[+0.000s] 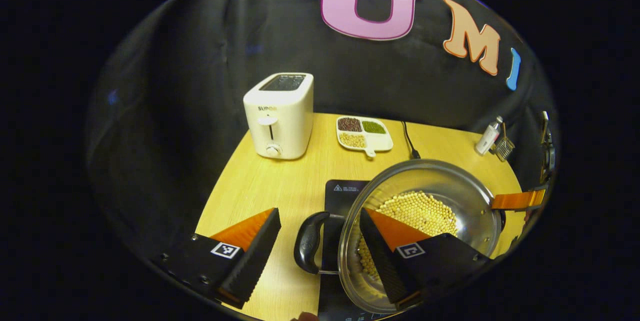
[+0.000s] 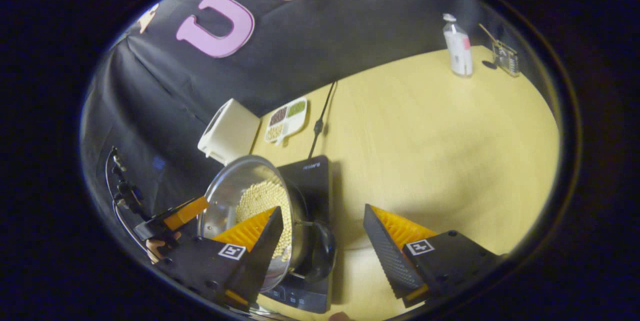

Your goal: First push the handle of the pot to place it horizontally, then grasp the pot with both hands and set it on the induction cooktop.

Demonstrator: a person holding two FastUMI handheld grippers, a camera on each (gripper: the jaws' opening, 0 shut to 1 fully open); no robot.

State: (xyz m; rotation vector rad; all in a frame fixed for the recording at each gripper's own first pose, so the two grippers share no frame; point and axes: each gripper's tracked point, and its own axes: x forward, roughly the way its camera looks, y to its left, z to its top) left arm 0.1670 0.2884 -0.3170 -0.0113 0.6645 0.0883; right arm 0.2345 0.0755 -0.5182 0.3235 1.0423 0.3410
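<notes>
2 grippers hover over a steel pot (image 1: 425, 211) that sits on the black cooktop (image 1: 340, 193) near the front edge of the table (image 1: 280, 186). The pot is shiny, round and shallow, with a bright rim and a heap of pale yellow beans (image 1: 420, 211) in its bowl. It has 2 dark loop handles on opposite sides. In the left gripper view, 1 handle (image 1: 310, 242) juts toward the left edge of the table, so the line through both handles runs roughly along the front edge.

The left gripper (image 1: 320, 248) has its jaws spread wide: 1 finger stands clear over bare wood left of the handle, the other lies across the pot's rim and bowl. The handle sits in the gap between them, and neither finger presses on it. In the right gripper view, the right gripper (image 2: 320, 241) is spread wide as well, with the pot's other handle (image 2: 320, 253) between its fingers, 1 finger (image 2: 255, 241) over the rim and beans, the other over the table.

Along the back edge stand a white toaster (image 1: 280, 116) and a divided dish (image 1: 364, 135) with 3 kinds of beans; a black cord (image 1: 409, 142) runs just beside the dish. In the far right corner stand a small bottle (image 1: 489, 137) and a little clear rack (image 1: 504, 147).
</notes>
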